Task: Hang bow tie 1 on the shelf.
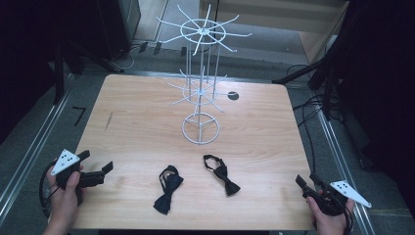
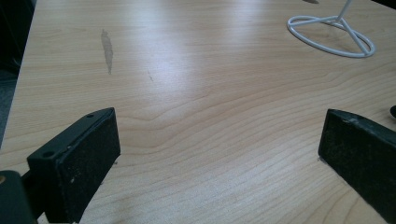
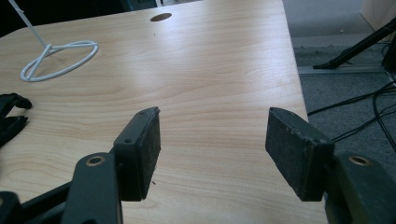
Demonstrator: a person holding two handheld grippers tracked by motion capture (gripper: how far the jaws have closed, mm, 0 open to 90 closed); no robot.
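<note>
High view: two black fabric bow ties lie on the near half of a pale wood-grain table, between the two grippers. Left black bow tie has its long axis running from near-left to far-right; broad wing end toward the near edge, looped strap end toward the far side. Right black bow tie runs the opposite diagonal, from far-left to near-right; strap loop at the far-left end, wing at the near-right. The two ties are apart, not touching.

White wire display stand stands upright beyond them, near table centre: ring base on the wood, thin mast, two tiers of radiating wire hooks. Small dark round hole in the tabletop to the right of the mast.

Left gripper sits at the near-left corner, held in a hand, jaws pointing right across the table, set wide apart with nothing between them. Left gripper view confirms it: bare wood between the pads, a grey smear on the surface, the stand's ring base at upper right.

Right gripper is at the near-right corner, jaws aimed far-left, also spread with nothing held. Right gripper view: bare wood between pads, part of a tie at left edge.

Room: grey floor, metal rails along both sides, cables and dark stand legs at right.
</note>
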